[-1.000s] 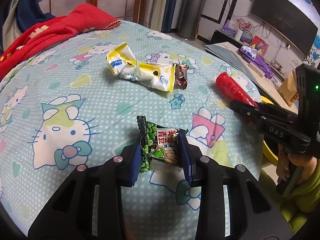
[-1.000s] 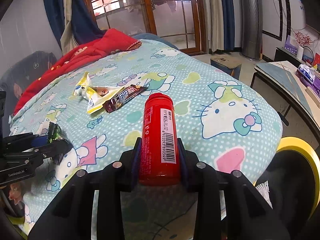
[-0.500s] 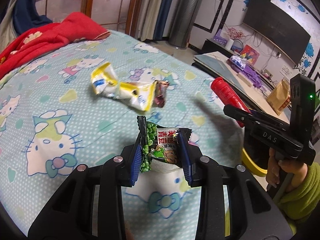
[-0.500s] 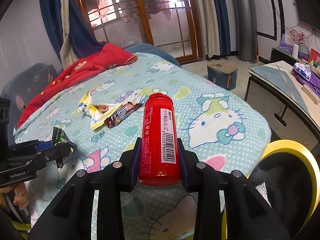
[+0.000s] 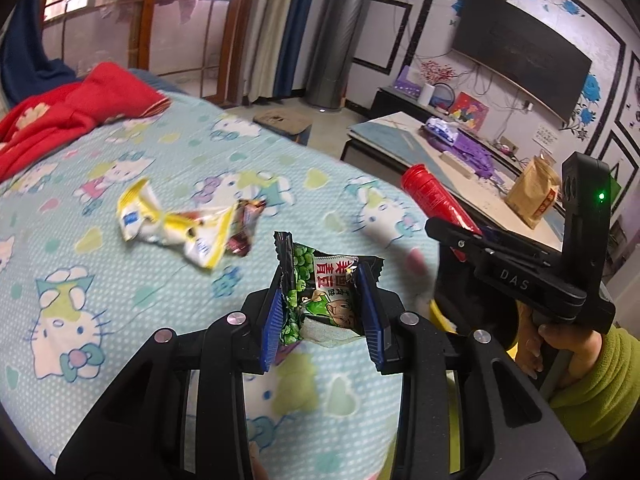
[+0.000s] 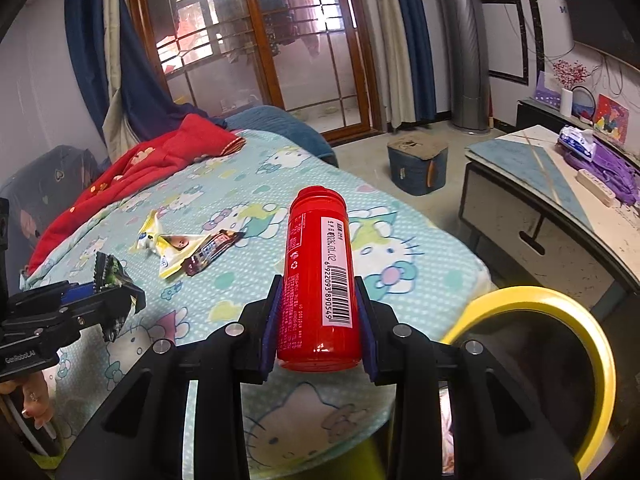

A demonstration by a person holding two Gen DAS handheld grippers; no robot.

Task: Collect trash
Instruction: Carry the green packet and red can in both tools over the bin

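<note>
My left gripper (image 5: 322, 304) is shut on a green snack packet (image 5: 320, 276) and holds it above the Hello Kitty bedspread (image 5: 120, 288). My right gripper (image 6: 318, 300) is shut on a red plastic bottle (image 6: 318, 248), lifted over the bed's corner. In the left wrist view the right gripper (image 5: 452, 228) carries that bottle (image 5: 432, 196) at the right. A crumpled yellow wrapper (image 5: 176, 220) and a brown chocolate wrapper (image 5: 244, 228) lie together on the bed. The right wrist view shows them too, the yellow wrapper (image 6: 164, 244) beside the brown one (image 6: 212, 250). A yellow-rimmed bin (image 6: 540, 304) stands at the bed's corner, below right of the bottle.
A red blanket (image 5: 72, 116) lies bunched at the far left of the bed. A low table (image 6: 540, 184) with clutter and a brown paper bag (image 5: 532, 192) stands to the right. A blue box stool (image 6: 416, 164) sits on the floor beyond the bed.
Both grippers have risen and pulled back from the bed with their loads still held. The wrappers on the bed look farther away, and more of the yellow bin rim shows.
</note>
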